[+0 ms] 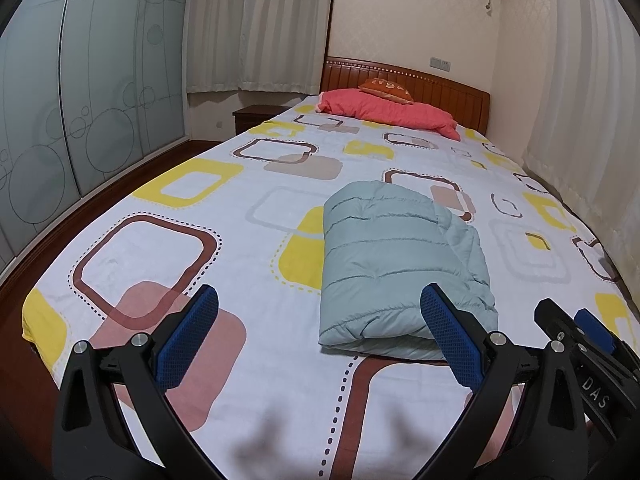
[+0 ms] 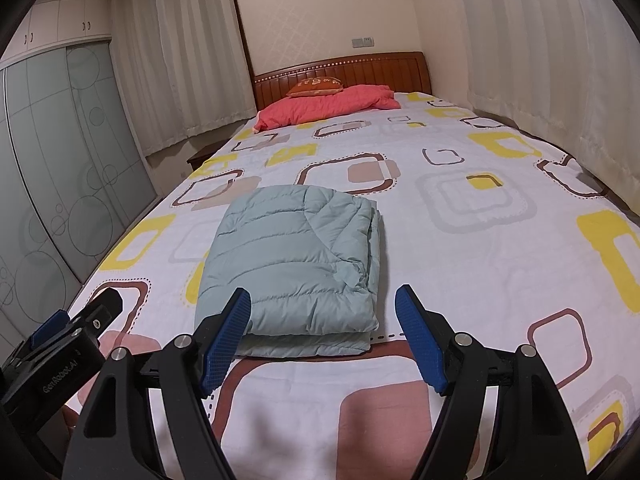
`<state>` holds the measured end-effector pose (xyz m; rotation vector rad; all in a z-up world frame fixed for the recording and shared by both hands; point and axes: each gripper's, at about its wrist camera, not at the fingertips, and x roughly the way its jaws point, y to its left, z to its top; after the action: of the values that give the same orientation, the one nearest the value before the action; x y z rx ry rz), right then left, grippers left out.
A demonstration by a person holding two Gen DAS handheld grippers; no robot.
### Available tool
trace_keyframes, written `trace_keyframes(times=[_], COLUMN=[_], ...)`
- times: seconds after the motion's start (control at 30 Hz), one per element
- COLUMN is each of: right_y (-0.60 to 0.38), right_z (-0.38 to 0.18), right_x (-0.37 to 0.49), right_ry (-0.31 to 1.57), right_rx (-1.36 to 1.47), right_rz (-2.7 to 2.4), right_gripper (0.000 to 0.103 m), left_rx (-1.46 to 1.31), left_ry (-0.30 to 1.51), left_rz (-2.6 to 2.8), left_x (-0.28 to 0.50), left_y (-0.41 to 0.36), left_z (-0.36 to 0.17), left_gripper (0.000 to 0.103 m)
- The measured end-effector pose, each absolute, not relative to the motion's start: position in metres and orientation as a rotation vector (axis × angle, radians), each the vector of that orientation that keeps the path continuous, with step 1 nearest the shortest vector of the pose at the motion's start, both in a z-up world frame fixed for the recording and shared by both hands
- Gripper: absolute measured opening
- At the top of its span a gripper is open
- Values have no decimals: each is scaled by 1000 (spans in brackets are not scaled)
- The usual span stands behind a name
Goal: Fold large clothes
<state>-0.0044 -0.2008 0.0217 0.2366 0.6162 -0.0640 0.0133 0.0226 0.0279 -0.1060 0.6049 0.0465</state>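
Lying folded on bed (image 1: 224, 240), jacket (image 2: 296, 256); both grippers' jaws spread, empty; cabinets (image 2: 60, 20) only in right view.

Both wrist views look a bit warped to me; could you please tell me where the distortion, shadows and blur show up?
Left wrist view: fisheye bends the wardrobe doors and curtains, corners go black, and soft blurred shadows fall on the bedsheet between the open fingers. Right wrist view: the same bowing and dark corners; the folded puffer jacket is sharp, evenly lit, without glare.
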Motion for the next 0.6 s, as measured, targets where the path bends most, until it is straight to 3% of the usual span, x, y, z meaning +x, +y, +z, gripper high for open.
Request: trace_keyframes(times=[0.6], right_y=[-198], right_z=[20], right_x=[-4], right_ry=[615], right_rx=[234], right_rz=[-62], right_gripper=[74], left_rx=[-119], left_ry=[608], left_rz=[47], left_x=[14], left_y=[23], left_z=[26], left_gripper=[101])
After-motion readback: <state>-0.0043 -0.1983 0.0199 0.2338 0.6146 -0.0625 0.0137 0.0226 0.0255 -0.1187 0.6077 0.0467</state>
